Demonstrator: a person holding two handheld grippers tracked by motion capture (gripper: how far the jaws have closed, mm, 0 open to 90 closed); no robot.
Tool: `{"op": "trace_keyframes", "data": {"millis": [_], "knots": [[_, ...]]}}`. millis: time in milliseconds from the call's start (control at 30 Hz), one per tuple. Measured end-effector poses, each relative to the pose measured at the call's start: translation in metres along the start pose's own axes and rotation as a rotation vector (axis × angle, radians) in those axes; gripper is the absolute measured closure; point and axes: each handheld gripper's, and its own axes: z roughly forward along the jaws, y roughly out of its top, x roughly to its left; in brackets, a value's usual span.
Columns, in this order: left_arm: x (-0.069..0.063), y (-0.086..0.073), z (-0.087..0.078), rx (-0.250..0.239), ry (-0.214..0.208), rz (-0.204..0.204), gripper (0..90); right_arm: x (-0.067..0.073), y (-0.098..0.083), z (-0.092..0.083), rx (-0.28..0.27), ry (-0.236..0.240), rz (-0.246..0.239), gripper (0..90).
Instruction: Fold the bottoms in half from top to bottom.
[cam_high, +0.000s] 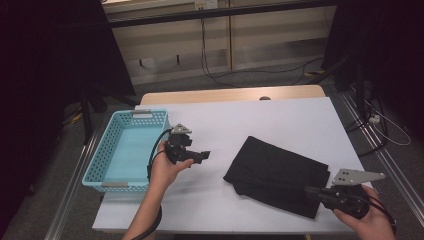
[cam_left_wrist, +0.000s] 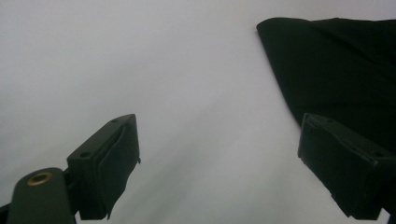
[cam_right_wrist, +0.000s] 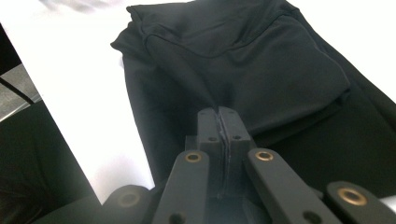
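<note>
Right hand-held gripper (cam_high: 312, 191) sits at the near right edge of the folded black cloth (cam_high: 277, 172), jaws pressed together; whether a bit of fabric is pinched between them, I cannot tell. Left hand-held gripper (cam_high: 202, 156) hovers over bare white worktop (cam_high: 280, 120), jaws spread wide, empty, pointing toward the cloth. Folding looks done, I'd say. The blue basket (cam_high: 95, 167) on the left stands empty, so moving the cloth there seems what's left.

Soft matt black cloth (cam_high: 277, 175) lies on a smooth white table cover (cam_high: 280, 117); the turquoise basket (cam_high: 100, 160) looks like perforated plastic, and bare wood edges the table (cam_high: 230, 94).
</note>
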Motion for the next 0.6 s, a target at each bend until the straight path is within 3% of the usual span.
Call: {"op": "trace_keyframes", "data": {"millis": [233,267,400,467,600], "knots": [[-0.001,0.000,0.001,-0.004,0.017,-0.007,12.7,0.001,-0.005,-0.007,-0.006,-0.005,0.009,89.2],[0.000,0.000,0.001,-0.002,0.001,-0.006,12.7,0.001,-0.005,-0.008,-0.007,-0.005,0.007,89.2],[0.000,0.000,0.001,-0.002,0.000,-0.005,12.6,0.001,-0.008,-0.013,-0.007,-0.007,0.008,89.2],[-0.001,-0.001,0.002,-0.001,0.021,-0.002,12.6,0.002,-0.010,-0.016,-0.005,-0.010,0.010,89.2],[0.000,-0.001,0.003,0.005,-0.002,-0.008,12.6,0.004,-0.017,-0.023,-0.005,-0.017,0.016,89.1]]}}
